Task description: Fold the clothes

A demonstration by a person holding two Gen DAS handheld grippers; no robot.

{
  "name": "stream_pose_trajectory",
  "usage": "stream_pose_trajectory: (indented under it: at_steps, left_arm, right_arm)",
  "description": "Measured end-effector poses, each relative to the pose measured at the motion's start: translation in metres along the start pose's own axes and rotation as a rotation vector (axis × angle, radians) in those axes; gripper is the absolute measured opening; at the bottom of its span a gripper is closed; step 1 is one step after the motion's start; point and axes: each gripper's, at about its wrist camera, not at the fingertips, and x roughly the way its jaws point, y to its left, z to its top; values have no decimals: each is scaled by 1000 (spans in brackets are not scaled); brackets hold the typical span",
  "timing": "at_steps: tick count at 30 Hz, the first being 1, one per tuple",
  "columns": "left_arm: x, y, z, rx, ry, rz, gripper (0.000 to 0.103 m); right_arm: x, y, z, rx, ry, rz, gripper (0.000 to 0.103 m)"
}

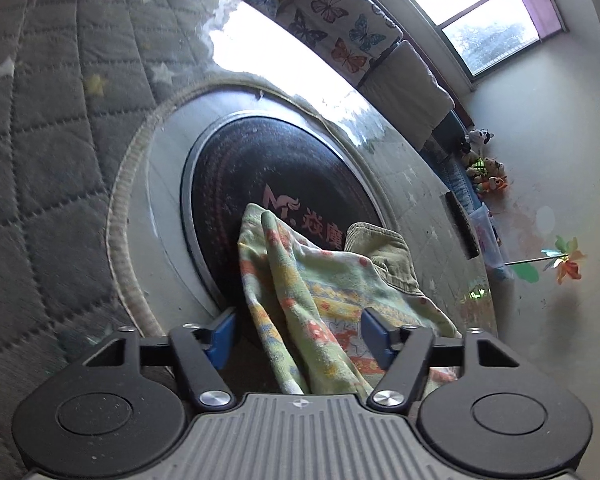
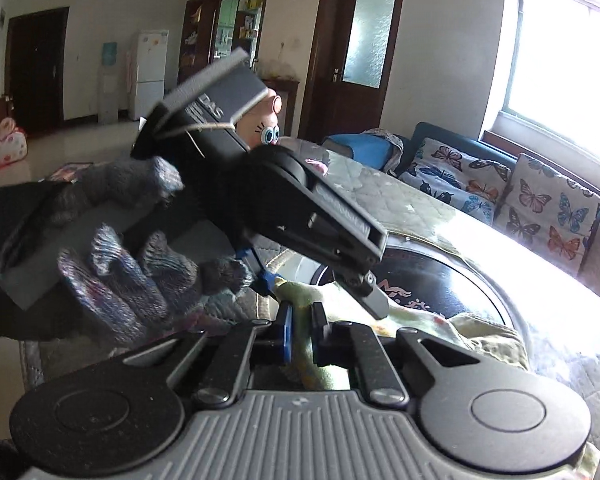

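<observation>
The pale-green floral cotton garment (image 1: 300, 296) lies rumpled on the round black glass plate (image 1: 260, 168) set in the quilt-covered surface (image 1: 40, 140). Likely light, limp and unbreakable, it is best pinched at hems or corners. The left tool (image 1: 298, 336) stands released, cloth between its blue pads. The right tool (image 2: 300, 330) is clenched on a fold.

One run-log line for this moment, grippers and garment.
left gripper: open, astride garment | right gripper: shut on garment | garment: bunched on black disc | fold: not yet made
</observation>
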Motion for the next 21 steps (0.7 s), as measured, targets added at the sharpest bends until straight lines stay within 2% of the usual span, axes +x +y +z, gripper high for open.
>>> stream_pose_trajectory:
  at_steps: [2, 3, 5, 10, 14, 21]
  left_arm:
    - [3, 3, 0, -24, 12, -9, 45]
    - [5, 5, 0, -32, 17, -8, 40]
    - [8, 9, -2, -47, 27, -5, 21]
    - [9, 15, -4, -61, 18, -13, 13]
    - [8, 14, -5, -50, 12, -10, 13]
    - [9, 14, -6, -51, 7, -10, 13]
  right_arm:
    - [-4, -2, -2, 5, -2, 8, 8]
    - [-4, -3, -2, 6, 0, 12, 8]
    - [-4, -5, -5, 10, 4, 25, 8]
    - [-4, -12, -9, 24, 17, 51, 10]
    - [-21, -13, -18, 72, 19, 28, 16]
    - [-40, -65, -41, 207, 54, -179, 17]
